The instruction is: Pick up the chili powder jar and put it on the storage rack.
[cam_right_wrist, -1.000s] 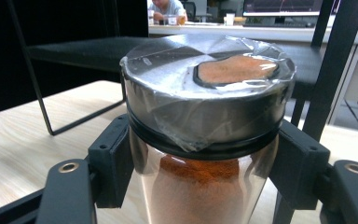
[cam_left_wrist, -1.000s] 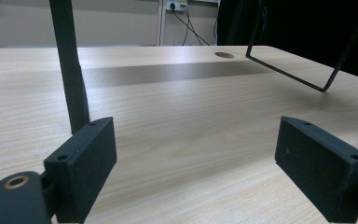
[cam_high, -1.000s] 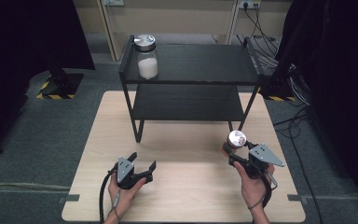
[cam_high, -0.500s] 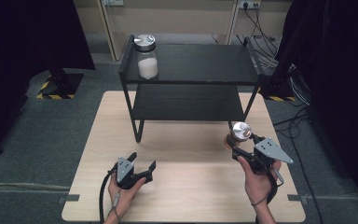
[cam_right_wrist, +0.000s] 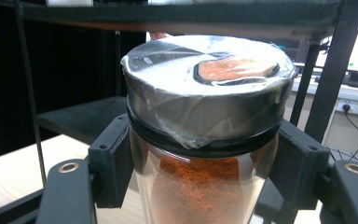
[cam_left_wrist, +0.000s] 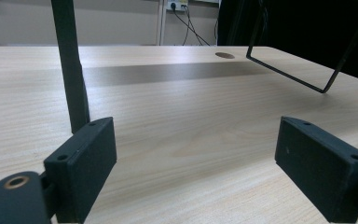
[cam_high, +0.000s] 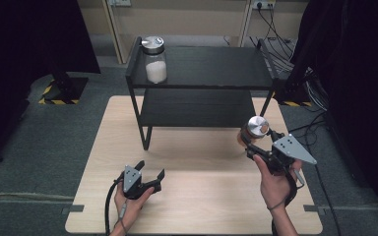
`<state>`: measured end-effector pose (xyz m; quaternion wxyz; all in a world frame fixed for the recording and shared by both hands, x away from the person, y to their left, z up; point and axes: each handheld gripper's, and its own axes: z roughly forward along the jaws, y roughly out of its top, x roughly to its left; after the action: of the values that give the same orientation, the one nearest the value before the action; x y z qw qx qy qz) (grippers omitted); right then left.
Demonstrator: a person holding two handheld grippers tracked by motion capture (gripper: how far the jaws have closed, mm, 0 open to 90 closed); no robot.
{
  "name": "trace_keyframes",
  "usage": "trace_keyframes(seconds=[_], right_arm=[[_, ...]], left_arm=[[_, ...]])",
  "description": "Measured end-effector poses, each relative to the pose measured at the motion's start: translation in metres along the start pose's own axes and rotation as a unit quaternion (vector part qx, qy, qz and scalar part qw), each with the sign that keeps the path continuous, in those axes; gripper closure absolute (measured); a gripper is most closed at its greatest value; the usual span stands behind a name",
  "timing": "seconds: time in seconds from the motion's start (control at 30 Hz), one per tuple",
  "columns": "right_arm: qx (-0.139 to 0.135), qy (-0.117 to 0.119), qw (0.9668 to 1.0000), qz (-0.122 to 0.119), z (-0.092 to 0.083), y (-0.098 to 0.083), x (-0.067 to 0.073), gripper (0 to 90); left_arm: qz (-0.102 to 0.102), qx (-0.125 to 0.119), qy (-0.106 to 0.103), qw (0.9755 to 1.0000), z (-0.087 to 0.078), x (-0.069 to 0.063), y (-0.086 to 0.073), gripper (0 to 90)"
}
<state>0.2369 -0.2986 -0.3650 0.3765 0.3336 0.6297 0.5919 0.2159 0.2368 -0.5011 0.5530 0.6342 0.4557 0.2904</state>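
Observation:
My right gripper (cam_high: 250, 139) is shut on a glass jar of orange-red powder (cam_high: 252, 131) with a silver lid, held upright above the table's right side, just in front of the black two-tier shelf (cam_high: 202, 83). In the right gripper view the jar (cam_right_wrist: 205, 140) sits between both pads (cam_right_wrist: 112, 158), its lid wrapped in clear film. A second jar with white powder (cam_high: 155, 61) stands on the shelf's top left corner. My left gripper (cam_high: 150, 172) rests low on the table near the front left, open with nothing between its pads (cam_left_wrist: 84, 163).
The wooden table (cam_high: 197, 196) has bare room between the two hands. The shelf's lower tier (cam_high: 197, 105) is dark and bare. A shelf leg (cam_left_wrist: 72, 65) stands close ahead of my left gripper. Cables and dark stands lie on the floor at the right.
My right gripper has lifted the orange-powder jar off the table and carried it up toward the shelf's right side. The left gripper has stayed put.

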Motion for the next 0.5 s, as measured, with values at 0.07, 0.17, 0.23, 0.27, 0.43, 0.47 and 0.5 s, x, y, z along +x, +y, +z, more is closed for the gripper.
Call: trace_keyframes(seconds=[0.07,0.17,0.23,0.27,0.43,0.47,0.5], right_arm=[[-0.005,-0.001,1.0,0.0,0.001,0.004,0.001,31.8],[-0.009,-0.002,1.0,-0.001,0.004,0.011,0.001,31.8],[-0.012,-0.004,0.9999,0.0,0.005,0.016,0.001,31.8],[-0.013,-0.005,0.9999,0.0,0.006,0.018,0.001,31.8],[-0.015,-0.006,0.9999,-0.003,0.01,0.029,0.001,31.8],[-0.016,-0.007,0.9998,-0.003,0.01,0.03,0.001,31.8],[-0.016,-0.008,0.9998,-0.003,0.011,0.033,0.001,31.8]], left_arm=[[0.0,0.0,0.0,1.0,0.0,0.0,0.0,12.2],[0.0,-0.001,-0.001,1.0,0.0,0.0,0.0,12.1],[-0.001,-0.001,0.0,1.0,0.0,0.0,0.0,12.2],[0.0,-0.001,-0.001,1.0,0.0,0.0,0.0,12.1],[-0.001,-0.001,-0.001,1.0,0.0,0.0,0.0,12.1],[-0.001,-0.002,-0.001,1.0,0.0,0.0,-0.001,12.2],[-0.001,-0.002,-0.001,1.0,0.0,0.0,-0.001,12.1]])
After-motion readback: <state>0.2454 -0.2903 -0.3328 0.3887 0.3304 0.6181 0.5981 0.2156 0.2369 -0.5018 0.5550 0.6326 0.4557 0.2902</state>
